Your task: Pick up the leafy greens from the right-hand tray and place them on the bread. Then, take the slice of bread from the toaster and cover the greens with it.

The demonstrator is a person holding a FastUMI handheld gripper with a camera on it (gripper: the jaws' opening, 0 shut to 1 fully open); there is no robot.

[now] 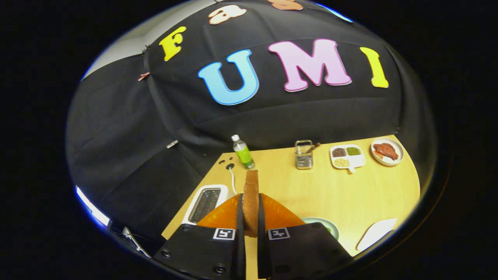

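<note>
We have the slice of bread [251, 202] pinched on edge in the claw [251, 217], one finger pressed to each flat face, so the slice stands upright between them and rises beyond their tips. It is lifted clear of the white toaster [206, 202], which sits on the worktop [311, 190] just to the left of the fingers, its slots now looking empty.

By our reading, the step in hand is the carry and the covering. To do it well, we should keep the pinch firm but not crushing, swing the slice toward the plate [328, 227] that peeps out just right of the fingers, and tip the claw so the bread turns from upright to flat before we let go. We should lower it until it nearly rests on the stack, then spread the fingers, so it does not drop askew.

We cannot make out the greens or the lower slice, as the claw body hides most of that plate. A pale tray [375, 233] lies further right. Well beyond stand a green bottle [243, 152], a metal rack [304, 154], a divided dish [347, 156] and a round meat plate [387, 151].
</note>
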